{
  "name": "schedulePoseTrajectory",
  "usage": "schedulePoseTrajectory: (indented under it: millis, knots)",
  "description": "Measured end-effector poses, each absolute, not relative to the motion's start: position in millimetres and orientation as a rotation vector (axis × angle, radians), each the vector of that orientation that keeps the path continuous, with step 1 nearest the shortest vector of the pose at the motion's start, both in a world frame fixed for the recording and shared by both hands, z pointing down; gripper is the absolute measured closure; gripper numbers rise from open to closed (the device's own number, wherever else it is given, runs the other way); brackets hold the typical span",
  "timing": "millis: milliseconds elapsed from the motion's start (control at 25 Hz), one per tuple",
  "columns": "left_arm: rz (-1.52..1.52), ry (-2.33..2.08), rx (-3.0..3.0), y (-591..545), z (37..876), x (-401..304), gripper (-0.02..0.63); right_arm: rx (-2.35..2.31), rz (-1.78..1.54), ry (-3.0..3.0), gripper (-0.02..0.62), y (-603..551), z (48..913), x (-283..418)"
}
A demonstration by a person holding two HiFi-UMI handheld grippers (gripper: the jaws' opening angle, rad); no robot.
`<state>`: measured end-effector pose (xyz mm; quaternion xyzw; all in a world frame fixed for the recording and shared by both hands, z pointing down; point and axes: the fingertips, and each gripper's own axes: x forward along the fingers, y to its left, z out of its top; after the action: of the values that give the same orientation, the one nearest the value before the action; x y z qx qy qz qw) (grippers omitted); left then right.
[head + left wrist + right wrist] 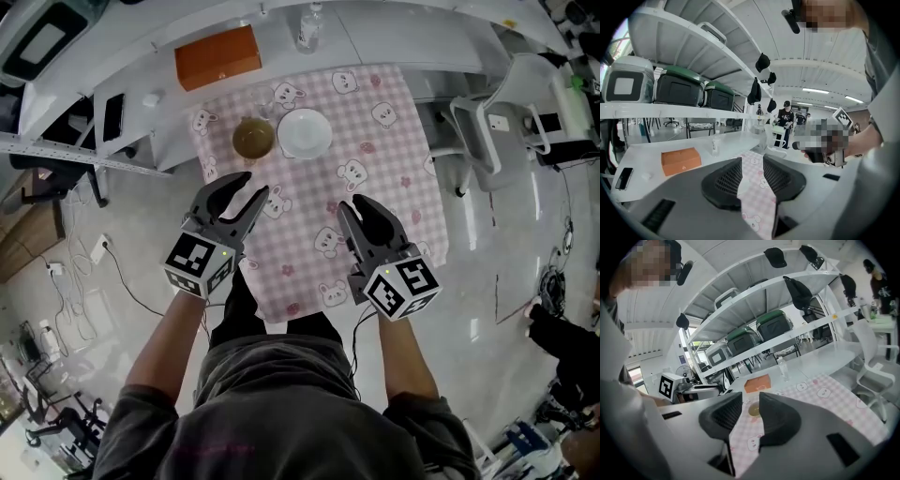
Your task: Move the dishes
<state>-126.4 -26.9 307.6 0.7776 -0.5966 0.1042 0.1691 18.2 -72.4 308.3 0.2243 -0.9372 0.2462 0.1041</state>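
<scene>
Two dishes stand side by side at the far end of a pink checked cloth [375, 178] with bear prints: an olive-brown bowl [253, 139] and, right of it, a white bowl [304, 133]. My left gripper [255, 185] hovers just short of the olive bowl, jaws open, with only cloth showing between them [752, 159]. My right gripper [356, 202] hangs over the middle of the cloth, its jaws somewhat apart and empty. In the right gripper view [751, 401] the olive bowl [753, 411] shows through the gap, farther off.
An orange box [217, 56] and a clear bottle [309, 26] sit on the white counter beyond the cloth, and a dark phone [112, 117] lies at the left. A white chair [497, 122] stands to the right. Shelves with bins [773, 324] rise behind the counter.
</scene>
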Motion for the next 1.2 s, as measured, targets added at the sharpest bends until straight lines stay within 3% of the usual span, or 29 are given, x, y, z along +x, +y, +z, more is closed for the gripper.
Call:
schedulePoseTrajectory:
  millis: [1200]
  knots:
    - [0.273, -1.574, 2.192, -63.7, 378.1, -260.5, 0.465, 0.745, 0.598, -2.673, 0.499, -134.1, 376.4, -134.7]
